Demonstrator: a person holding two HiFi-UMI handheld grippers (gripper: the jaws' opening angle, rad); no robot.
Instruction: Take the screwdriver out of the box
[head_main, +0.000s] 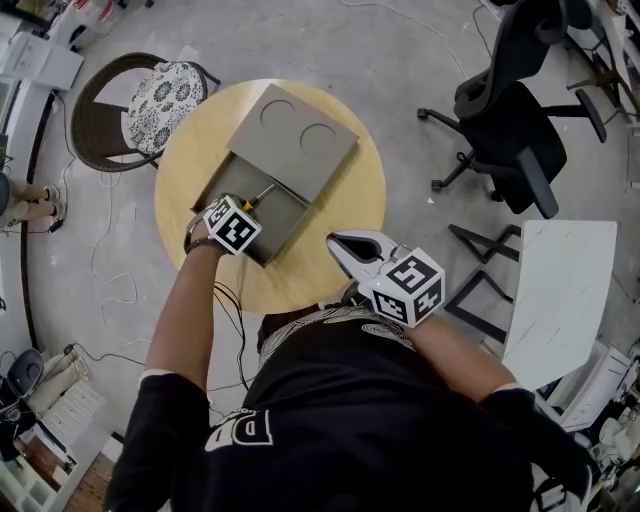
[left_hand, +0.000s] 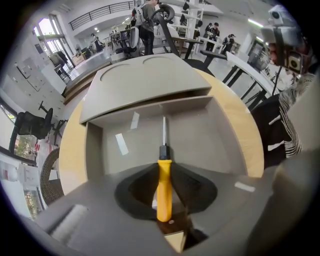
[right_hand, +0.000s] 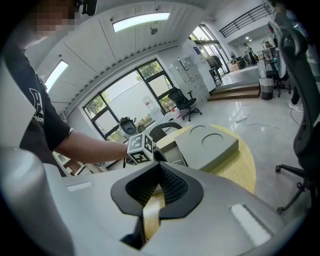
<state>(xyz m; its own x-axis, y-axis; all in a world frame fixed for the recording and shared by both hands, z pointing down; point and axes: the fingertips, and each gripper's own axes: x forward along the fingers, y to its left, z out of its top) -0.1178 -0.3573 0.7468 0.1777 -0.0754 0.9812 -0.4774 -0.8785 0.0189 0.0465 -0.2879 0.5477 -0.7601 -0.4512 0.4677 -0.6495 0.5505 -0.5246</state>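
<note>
Head view looks steeply down on a round wooden tabletop (head_main: 350, 200) that carries an open grey box (head_main: 285, 218). Its lid (head_main: 290, 135), marked with two round recesses, lies pushed toward the far right and covers only the far end of the box.

The left gripper (head_main: 250, 205) reaches in over the box's near edge. In the left gripper view its fingers (left_hand: 192, 182) are closed on the yellow handle of the screwdriver (left_hand: 163, 185). The handle runs back between the dark pads, and the black collar and steel shaft point away toward the far wall of the box, under the lid's edge. The screwdriver is inside the box's outline; whether its tip rests on the box floor cannot be told.

The right gripper (head_main: 352, 248) is near the tabletop's near right edge, well apart from the box. In the right gripper view its fingers meet at the tips with nothing between them, and a sliver of wood shows through the slit behind them.

A chair with a patterned cushion (head_main: 165, 92) stands on the floor to the far left of the tabletop, and a black office chair (head_main: 520, 130) stands to the far right.
</note>
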